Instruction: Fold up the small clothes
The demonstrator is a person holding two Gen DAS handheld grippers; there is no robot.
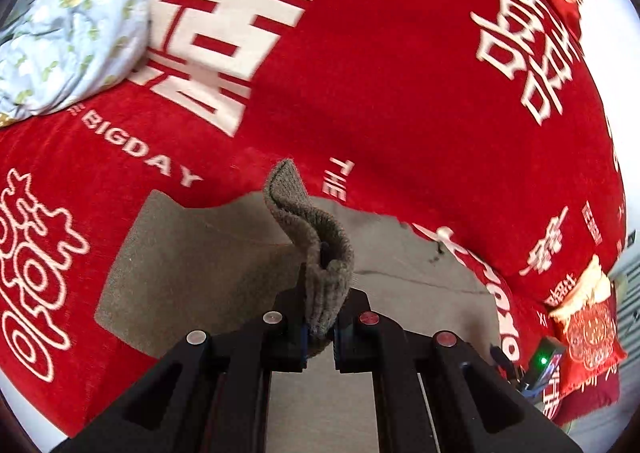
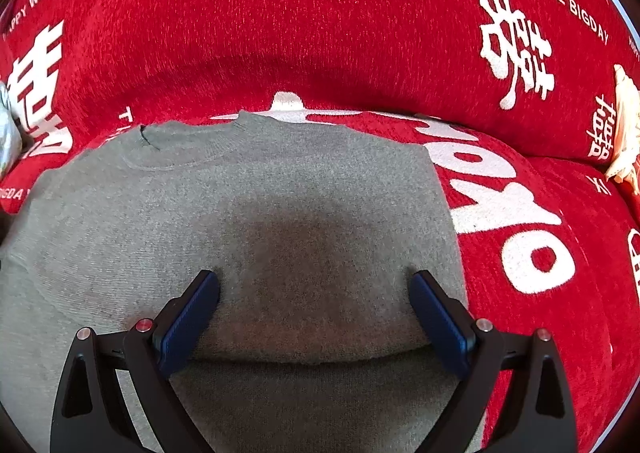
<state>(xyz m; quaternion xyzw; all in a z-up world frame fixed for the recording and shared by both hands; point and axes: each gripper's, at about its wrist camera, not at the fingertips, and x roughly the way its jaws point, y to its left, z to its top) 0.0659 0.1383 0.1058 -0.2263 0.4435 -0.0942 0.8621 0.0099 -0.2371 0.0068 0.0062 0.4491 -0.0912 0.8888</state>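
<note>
A grey-brown knit sweater lies flat on the red blanket. My left gripper is shut on the sweater's ribbed sleeve cuff, which stands lifted above the body of the garment. In the right wrist view the sweater lies with its round neckline on the far side. My right gripper is open wide, both blue pads resting down on the fabric near a fold line, with nothing pinched between them.
The red blanket with white lettering covers the whole surface. A pale floral pillow lies at the far left. A red patterned cushion and a small device with a green light sit at the right edge.
</note>
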